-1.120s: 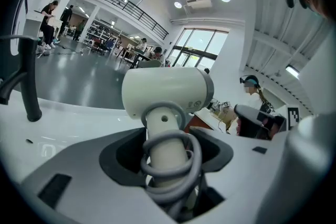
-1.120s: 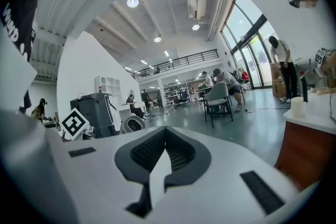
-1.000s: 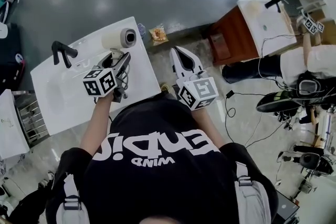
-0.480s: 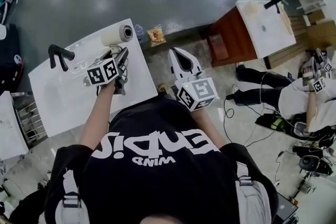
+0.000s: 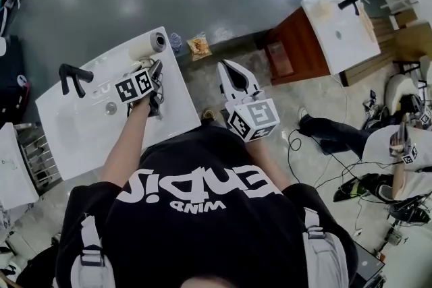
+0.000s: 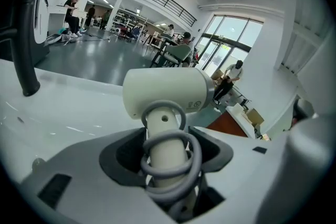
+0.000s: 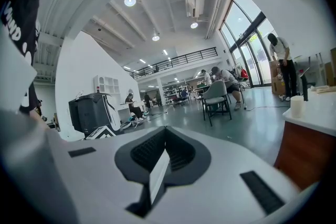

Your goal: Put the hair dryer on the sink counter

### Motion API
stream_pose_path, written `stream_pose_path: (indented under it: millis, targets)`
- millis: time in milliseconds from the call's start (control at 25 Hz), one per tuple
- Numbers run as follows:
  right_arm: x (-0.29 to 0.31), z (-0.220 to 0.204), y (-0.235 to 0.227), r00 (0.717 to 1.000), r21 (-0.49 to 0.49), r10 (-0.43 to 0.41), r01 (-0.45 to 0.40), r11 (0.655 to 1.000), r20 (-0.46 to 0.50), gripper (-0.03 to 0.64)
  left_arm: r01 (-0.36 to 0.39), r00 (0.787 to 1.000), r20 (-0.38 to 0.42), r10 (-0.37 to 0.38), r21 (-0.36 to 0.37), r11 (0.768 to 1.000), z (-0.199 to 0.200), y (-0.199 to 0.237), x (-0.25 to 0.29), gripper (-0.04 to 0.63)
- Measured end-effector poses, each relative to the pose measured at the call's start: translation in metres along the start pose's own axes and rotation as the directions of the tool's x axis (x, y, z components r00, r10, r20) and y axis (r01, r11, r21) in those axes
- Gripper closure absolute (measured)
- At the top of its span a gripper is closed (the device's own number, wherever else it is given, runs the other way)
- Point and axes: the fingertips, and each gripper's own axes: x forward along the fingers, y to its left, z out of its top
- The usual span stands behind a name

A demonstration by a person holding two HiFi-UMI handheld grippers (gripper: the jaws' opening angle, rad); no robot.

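Observation:
A cream-white hair dryer [image 5: 148, 44] with a grey cord wound round its handle hangs low over the back right corner of the white sink counter [image 5: 81, 135]. My left gripper [image 5: 154, 68] is shut on that handle. In the left gripper view the dryer's barrel [image 6: 168, 93] lies across just beyond the jaws, and the handle [image 6: 167, 150] stands between the dark pads. The black faucet [image 5: 73, 74] [image 6: 23, 44] stands to the left of it. My right gripper [image 5: 233, 79] is held off the counter's right edge, over the floor, shut with nothing in it [image 7: 157, 170].
The basin has a drain [image 5: 111, 107] left of my left gripper. A snack packet [image 5: 198, 45] and a small bottle [image 5: 175, 42] lie on the floor behind the counter. A second sink on a brown cabinet [image 5: 337, 27] stands at the right, where another person [image 5: 398, 148] stands among cables.
My left gripper has sunk toward the countertop with the hair dryer, drifting left toward the faucet. The right gripper stayed put. The person at the right walked on.

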Motion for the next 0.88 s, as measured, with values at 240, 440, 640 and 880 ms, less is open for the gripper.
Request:
stream_pose_path:
  millis: [240,440,640,880]
  targets:
    - [0.001,-0.002,-0.006,1.000,0.006,-0.016,0.016,1.000,-0.008,0.598,-0.056,0.998,-0.020,0.055,-0.043,0.998,0.001,0.012,0.013,0.328]
    - [0.002,-0.004,-0.012,1.000,0.013,-0.019,0.019,1.000,-0.012,0.598,-0.102,0.995,-0.031,0.100,-0.061,0.993,-0.003,0.019,0.021,0.328]
    - [0.008,-0.009,-0.011,1.000,0.024,-0.011,0.012,1.000,-0.017,0.598,-0.143,0.989,-0.043,0.142,-0.026,0.989,-0.004,0.023,0.026,0.328]
    - [0.010,-0.012,-0.017,1.000,0.037,-0.007,0.007,0.999,-0.020,0.598,-0.220,0.973,-0.069,0.220,0.005,0.975,-0.005,0.021,0.034,0.328]
